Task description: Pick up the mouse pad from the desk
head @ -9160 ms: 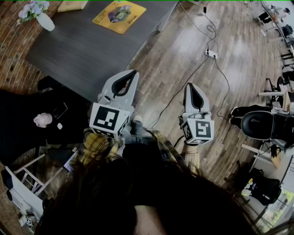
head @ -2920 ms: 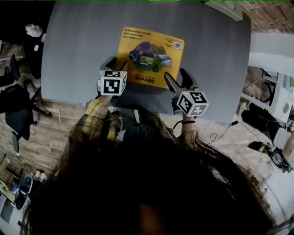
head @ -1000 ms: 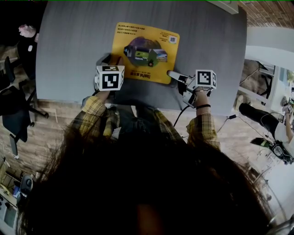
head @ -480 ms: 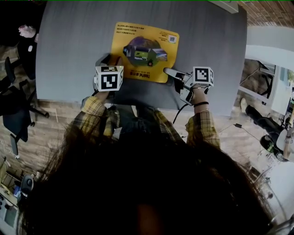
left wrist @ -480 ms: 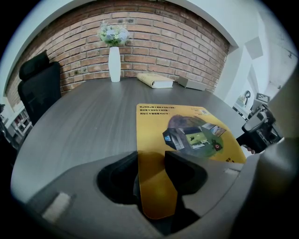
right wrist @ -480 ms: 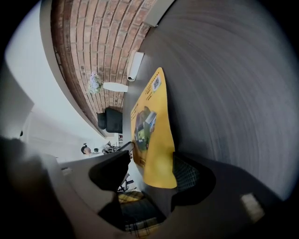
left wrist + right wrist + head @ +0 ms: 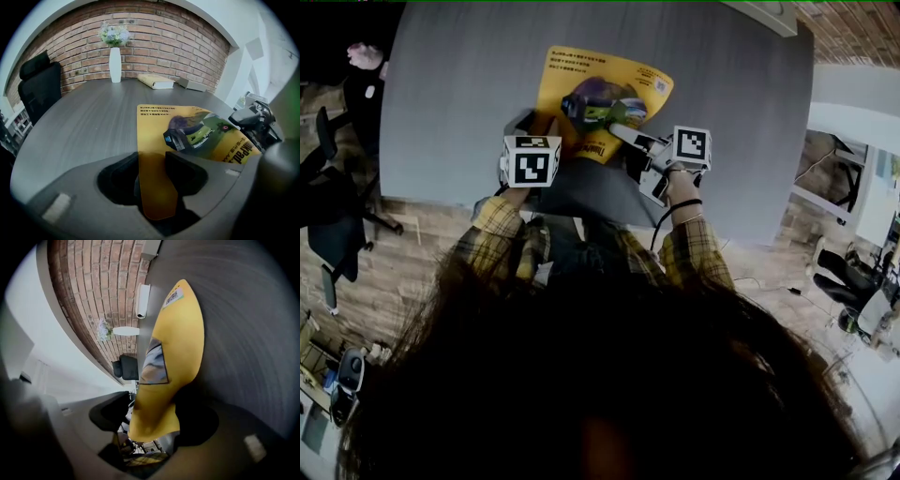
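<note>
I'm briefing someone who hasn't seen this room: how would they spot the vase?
Find the red brick wall behind the grey desk. At its far edge stands a slim white vase of pale flowers, the only upright thing; the cream book beside it lies flat.

Grey wood-grain desk (image 7: 79, 122) in front of me. Yellow mouse pad (image 7: 154, 124) lies near, its right side curled up off the top. Far edge: white vase (image 7: 115, 65) with flowers (image 7: 114, 34), book (image 7: 156, 81) to its right.
</note>
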### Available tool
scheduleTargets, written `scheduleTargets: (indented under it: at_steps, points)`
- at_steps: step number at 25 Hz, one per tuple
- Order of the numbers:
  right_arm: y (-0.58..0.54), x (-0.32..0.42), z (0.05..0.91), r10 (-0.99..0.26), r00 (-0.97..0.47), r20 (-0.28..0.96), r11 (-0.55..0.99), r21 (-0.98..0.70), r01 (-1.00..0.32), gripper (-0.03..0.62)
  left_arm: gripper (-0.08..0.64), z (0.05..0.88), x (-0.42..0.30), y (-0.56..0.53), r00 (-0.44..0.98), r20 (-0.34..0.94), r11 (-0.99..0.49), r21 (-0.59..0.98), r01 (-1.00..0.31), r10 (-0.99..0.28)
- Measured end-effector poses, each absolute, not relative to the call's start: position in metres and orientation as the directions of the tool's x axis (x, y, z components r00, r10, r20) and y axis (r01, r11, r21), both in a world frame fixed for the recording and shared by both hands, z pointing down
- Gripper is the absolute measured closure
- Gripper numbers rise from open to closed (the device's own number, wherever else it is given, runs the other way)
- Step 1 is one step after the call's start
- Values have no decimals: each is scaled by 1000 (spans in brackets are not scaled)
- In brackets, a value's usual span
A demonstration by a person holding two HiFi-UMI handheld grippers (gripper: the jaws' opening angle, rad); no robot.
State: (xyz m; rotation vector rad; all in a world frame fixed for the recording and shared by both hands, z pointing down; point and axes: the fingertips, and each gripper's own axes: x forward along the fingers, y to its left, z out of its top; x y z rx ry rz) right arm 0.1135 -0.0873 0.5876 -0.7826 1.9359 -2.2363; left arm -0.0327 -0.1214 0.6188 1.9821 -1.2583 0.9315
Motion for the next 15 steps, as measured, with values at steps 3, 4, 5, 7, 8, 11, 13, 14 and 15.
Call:
scheduleTargets:
  at_steps: [3, 4, 5, 7, 8, 11, 13, 14, 15]
  points:
    - [-95, 104, 589, -407, -854, 324, -197, -944, -264, 298, 374, 619, -34, -120, 306, 810, -366, 122, -922, -500]
    - [-98, 102, 590, -414, -850, 325, -197, -944, -265, 299, 374, 619, -34, -120, 308, 809, -367, 123, -922, -500]
    - [-99, 101, 590, -420, -847, 325, -197, -944, -265, 305, 374, 619, -34, -121, 308, 809, -368, 124, -922, -501]
    - [-103, 98, 592, -437, -839, 325, -203, -944, -260, 330, 374, 619, -35, -121, 309, 809, -368, 124, -921, -501]
    - [-105, 98, 592, -450, -832, 326, -210, -944, -256, 347, 374, 619, -35, -121, 310, 809, -369, 125, -921, -500]
    - [-111, 99, 596, -497, -803, 331, -239, -941, -240, 378, 374, 618, -34, -121, 311, 810, -371, 126, -920, -498]
    - [-113, 99, 598, -521, -785, 335, -251, -939, -233, 410, 374, 619, -34, -121, 313, 810, -371, 128, -920, -497]
    - [-113, 99, 599, -530, -779, 335, -253, -939, -232, 432, 374, 619, -34, -121, 314, 809, -370, 129, -920, -497]
    - [-113, 99, 600, -540, -773, 335, -254, -940, -229, 447, 374, 619, -34, -120, 315, 808, -371, 130, -920, -497]
